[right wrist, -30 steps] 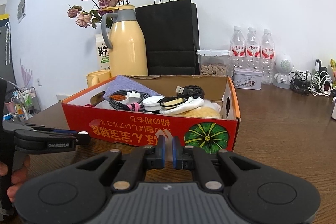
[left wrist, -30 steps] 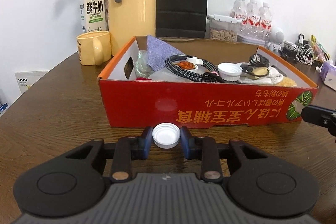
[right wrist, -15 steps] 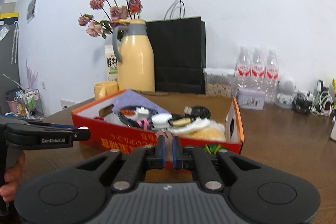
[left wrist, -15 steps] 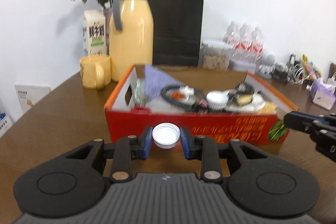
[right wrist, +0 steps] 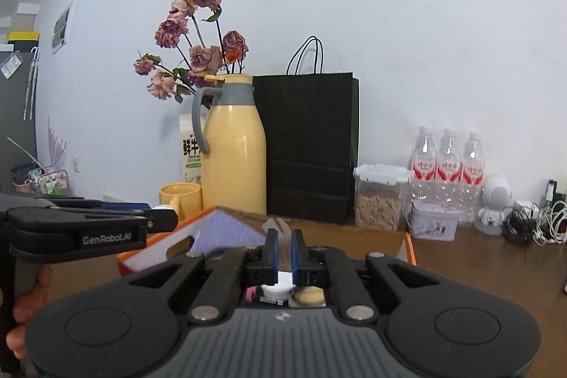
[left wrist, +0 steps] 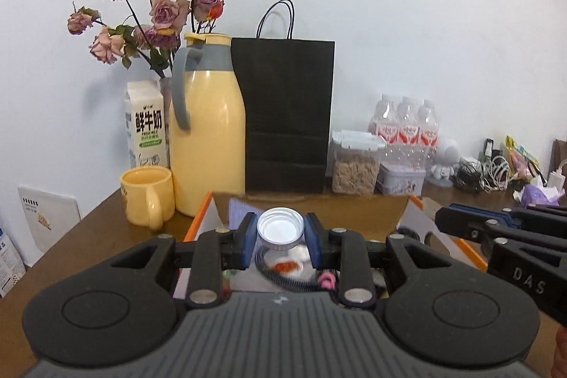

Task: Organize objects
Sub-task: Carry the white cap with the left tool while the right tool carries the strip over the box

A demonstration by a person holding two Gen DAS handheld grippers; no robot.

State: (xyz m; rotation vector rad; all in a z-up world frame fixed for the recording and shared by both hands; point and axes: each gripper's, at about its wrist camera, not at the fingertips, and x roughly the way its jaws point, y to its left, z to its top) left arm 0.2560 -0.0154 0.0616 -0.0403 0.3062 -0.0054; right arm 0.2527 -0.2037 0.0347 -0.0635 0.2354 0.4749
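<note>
**A:** so where's this at? Looks like most of the sorting is already done: the orange cardboard box (left wrist: 464, 248) on the counter (left wrist: 88, 236) has a braided cable (left wrist: 283, 277), a purple cloth (right wrist: 226, 232) and other small bits in it.

**B:** yeah, the box is pretty loaded. What's left, I'd guess, is just what the two tools are carrying. The left tool (left wrist: 280, 238) is part-way closed, clamped on a white bottle cap (left wrist: 280, 229), open side facing the camera, pads on both sides of the rim. The cap is up in the air over the near end of the box, not inside yet.

**A:** and the right one?

**B:** the right tool (right wrist: 282, 252) is squeezed basically shut, with a thin clear plastic piece (right wrist: 278, 225) sticking up out of the pads. Honestly can't tell what it is, maybe a wrapper or a bit of film, it's see-through and small in that view. It's also held above the box.

**A:** so two drops and done?

**B:** probably, as far as these views go. Can't see whether more loose stuff sits on the counter below the tools.
</note>
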